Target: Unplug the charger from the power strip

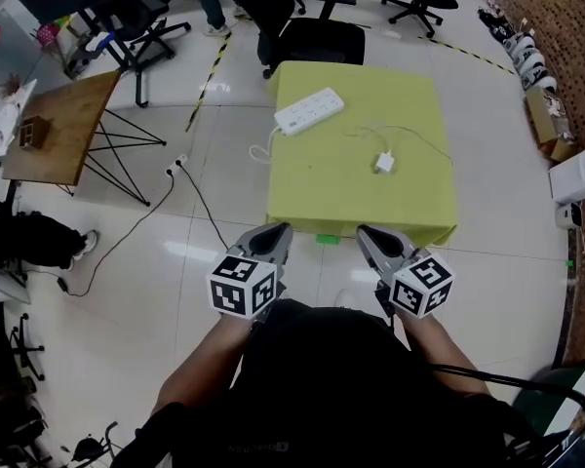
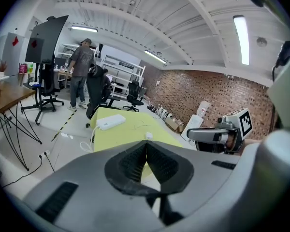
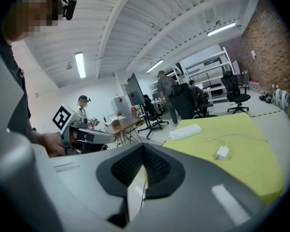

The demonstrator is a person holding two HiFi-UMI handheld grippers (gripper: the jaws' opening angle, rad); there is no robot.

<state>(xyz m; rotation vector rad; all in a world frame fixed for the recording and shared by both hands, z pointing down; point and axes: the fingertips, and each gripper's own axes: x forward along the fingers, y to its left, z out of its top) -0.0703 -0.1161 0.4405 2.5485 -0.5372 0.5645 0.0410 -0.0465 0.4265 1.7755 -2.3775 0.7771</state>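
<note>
I hold both arms forward and low at the bottom centre of the head view, my left gripper (image 1: 278, 232) and right gripper (image 1: 366, 234) side by side at the near edge of the yellow-green table (image 1: 409, 213). On the table, the long white power strip (image 1: 309, 110) lies toward the upper left. The small white charger (image 1: 384, 162) sits near the middle, well apart from it. Both grippers' jaws are pressed together with nothing between them.

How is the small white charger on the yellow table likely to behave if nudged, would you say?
The charger looks small and boxy, so it is probably light and would slide, not roll. Its thin cable lies in loose curves, so it is likely floppy and may trail.
</note>
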